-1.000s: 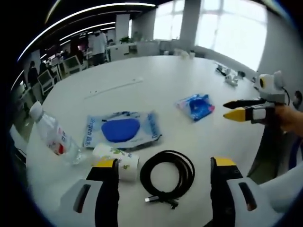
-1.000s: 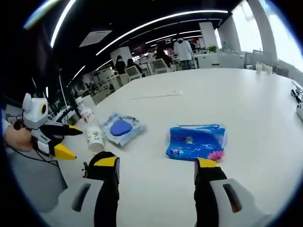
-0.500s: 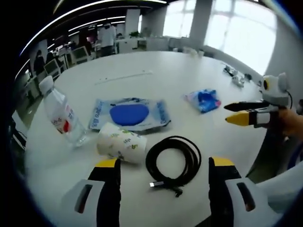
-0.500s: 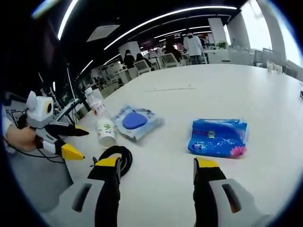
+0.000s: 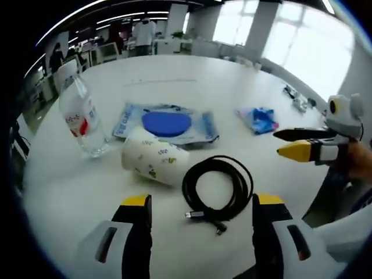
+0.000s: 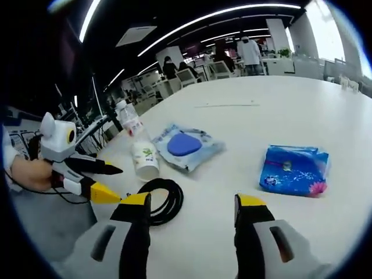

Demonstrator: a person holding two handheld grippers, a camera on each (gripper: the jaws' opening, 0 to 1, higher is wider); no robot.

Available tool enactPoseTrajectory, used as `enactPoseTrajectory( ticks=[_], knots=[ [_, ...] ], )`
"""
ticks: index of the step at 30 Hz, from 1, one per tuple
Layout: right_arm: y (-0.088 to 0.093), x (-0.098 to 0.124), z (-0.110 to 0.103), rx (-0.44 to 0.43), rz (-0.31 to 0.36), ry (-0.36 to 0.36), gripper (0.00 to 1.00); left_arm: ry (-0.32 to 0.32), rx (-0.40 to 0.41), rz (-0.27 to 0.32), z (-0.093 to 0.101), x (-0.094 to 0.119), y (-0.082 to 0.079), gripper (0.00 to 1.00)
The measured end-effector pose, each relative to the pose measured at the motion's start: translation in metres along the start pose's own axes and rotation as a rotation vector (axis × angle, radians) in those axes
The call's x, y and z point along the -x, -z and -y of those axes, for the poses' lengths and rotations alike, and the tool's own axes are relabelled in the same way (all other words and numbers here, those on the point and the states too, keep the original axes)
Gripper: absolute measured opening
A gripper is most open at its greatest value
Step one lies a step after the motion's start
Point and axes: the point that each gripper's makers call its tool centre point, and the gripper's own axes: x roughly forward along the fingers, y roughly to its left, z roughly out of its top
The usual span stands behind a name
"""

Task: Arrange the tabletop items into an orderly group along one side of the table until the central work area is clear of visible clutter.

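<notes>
Coiled black cable (image 5: 218, 187) on the white table (image 5: 192, 81), nearest of the clutter, just ahead of the left gripper (image 5: 200, 232), jaws wide apart and holding nothing. Paper cup (image 5: 154, 163) on its side just left of the coil, clear water bottle (image 5: 81, 119) upright farther left, flat wipes pack (image 5: 167, 123) with a blue lid beyond the cup. Small blue packet (image 6: 293, 170) well apart to the right, ahead of the right gripper (image 6: 192, 229), also spread and empty.

Likely trouble: tipped cup rolling off if nudged, being round and light; loose coil springing open or dragging the cup when lifted by one strand; tall bottle toppling under a sideways push; grippers crossing paths near the coil.
</notes>
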Motion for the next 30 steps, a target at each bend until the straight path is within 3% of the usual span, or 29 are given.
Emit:
enactPoseTrajectory(
  ticks=[14,19,23,30],
  knots=[
    [0.018,-0.023,-0.020,-0.060,-0.062,-0.031,0.50,0.007,0.187,-0.030,-0.008,-0.015,0.014,0.60],
    [0.025,-0.030,-0.030,-0.059,-0.089,-0.047,0.48,0.003,0.220,-0.034,-0.011,-0.020,0.018,0.54],
    [0.028,-0.035,-0.034,-0.078,-0.099,-0.057,0.47,0.041,0.310,-0.031,-0.005,-0.020,0.019,0.47],
    [0.034,-0.040,-0.033,-0.101,-0.113,-0.052,0.44,0.056,0.319,-0.044,-0.001,-0.023,0.025,0.39]
  ],
)
